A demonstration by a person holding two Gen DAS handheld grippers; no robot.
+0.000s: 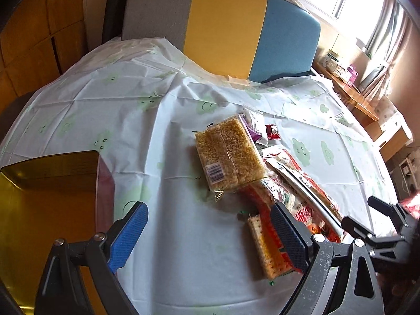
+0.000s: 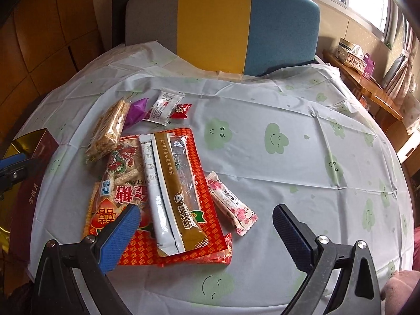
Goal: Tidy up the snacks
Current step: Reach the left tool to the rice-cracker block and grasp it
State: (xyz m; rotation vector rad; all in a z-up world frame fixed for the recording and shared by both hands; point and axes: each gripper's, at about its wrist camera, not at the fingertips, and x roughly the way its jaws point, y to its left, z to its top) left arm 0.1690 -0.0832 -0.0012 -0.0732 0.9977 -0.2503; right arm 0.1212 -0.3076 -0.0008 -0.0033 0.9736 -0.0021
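The desk (image 2: 302,110), under a pale cloth printed with green smiling clouds, carries a heap of snacks on its left half. At its left edge stands an open box (image 1: 52,173) with a gold lining and dark red walls, empty as far as can be seen; I judge it the place the snacks are meant to go. Nothing has been packed yet, so this looks like the very start: choosing a first item.

In the heap, the biggest piece is a red bag (image 2: 181,225) lying flat, with two long sachets, a brown stick (image 2: 178,194) and a white stick (image 2: 157,197), resting on top. A clear rice-cake pack (image 1: 228,155) leans on the far end. A pink bar (image 2: 231,204) lies just beside the bag, apart on the cloth.

The left hand-held gripper (image 1: 210,233) hovers with jaws wide apart between box and heap, holding nothing. The right hand-held gripper (image 2: 204,236) is likewise spread and empty over the bag's near edge.

Next, one should descend on a loose top item, perhaps the pink bar, then close.
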